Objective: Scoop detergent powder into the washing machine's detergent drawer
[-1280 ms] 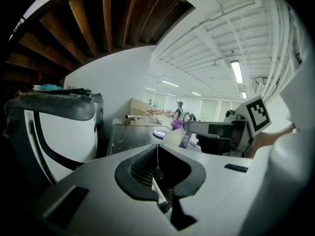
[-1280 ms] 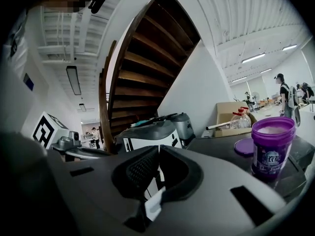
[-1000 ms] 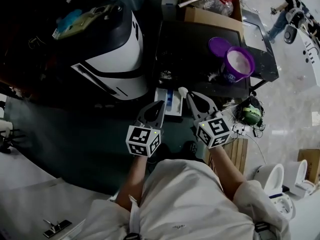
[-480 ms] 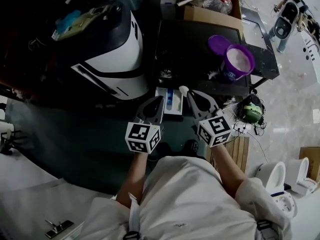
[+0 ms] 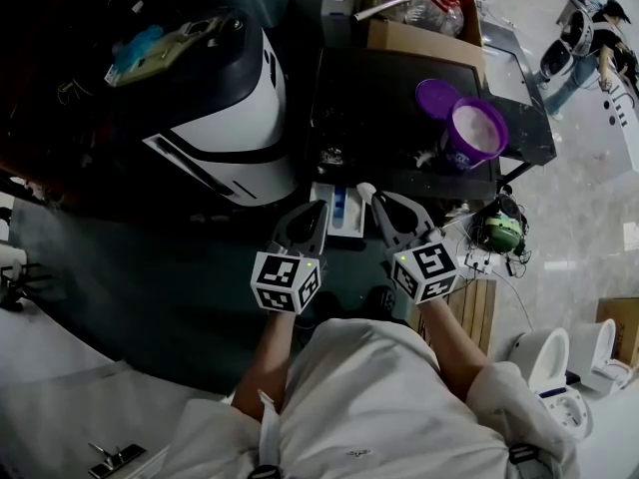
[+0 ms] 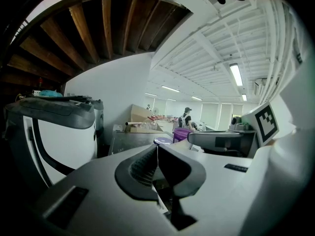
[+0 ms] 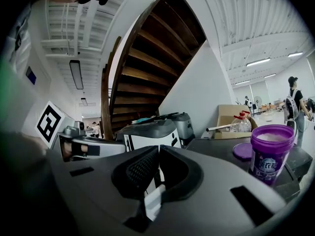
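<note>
Holds a white scoop (image 5: 365, 182) in the right gripper (image 5: 377, 200), jaws pressed together on the handle, bowl end just beside the right edge of the open drawer (image 5: 339, 206). Cannot tell if any powder is in the bowl. Holds the left gripper (image 5: 319, 213) near the drawer's left edge, jaws together also, with nothing seen between them.

Finds the powder in the purple tub (image 5: 474, 128) on the black table (image 5: 369, 98), well apart from the drawer, with the lid (image 5: 436, 93) off and lying beside.

Looks like light, stiff, thin plastic, so probably easy to twist in the jaws. Better to grip far back on the handle, flat sides against the pads, and to carry the bowl level, as loose powder spills with any tilt or shake. Seems light for the tub too; could tip if pushed, so maybe steady at the wall with the left gripper.
</note>
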The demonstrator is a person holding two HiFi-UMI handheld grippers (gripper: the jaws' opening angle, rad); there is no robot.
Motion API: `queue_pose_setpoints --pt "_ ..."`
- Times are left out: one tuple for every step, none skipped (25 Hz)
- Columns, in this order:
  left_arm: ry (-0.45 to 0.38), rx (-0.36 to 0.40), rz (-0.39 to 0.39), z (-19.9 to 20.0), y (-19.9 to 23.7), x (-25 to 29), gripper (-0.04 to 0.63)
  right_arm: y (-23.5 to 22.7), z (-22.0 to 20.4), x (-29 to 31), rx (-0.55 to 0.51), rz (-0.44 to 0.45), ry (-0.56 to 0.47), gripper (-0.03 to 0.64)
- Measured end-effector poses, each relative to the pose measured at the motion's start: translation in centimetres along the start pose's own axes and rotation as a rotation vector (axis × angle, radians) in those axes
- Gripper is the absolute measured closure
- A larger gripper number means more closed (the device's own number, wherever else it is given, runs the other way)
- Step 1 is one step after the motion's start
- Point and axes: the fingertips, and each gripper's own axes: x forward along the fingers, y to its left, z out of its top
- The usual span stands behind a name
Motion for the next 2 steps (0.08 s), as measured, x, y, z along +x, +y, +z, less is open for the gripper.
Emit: queue_pose_setpoints --pt "0.0 -0.002 0.001 -0.05 0.05 -0.02 0.574 0.01 -0.01 0.03 0.001 0.0 0.0 0.607" --pt "0.0 -0.003 0.002 -0.1 0.1 -0.04 0.574 0.02 -0.02 0.05 0.002 0.0 0.001 0.607"
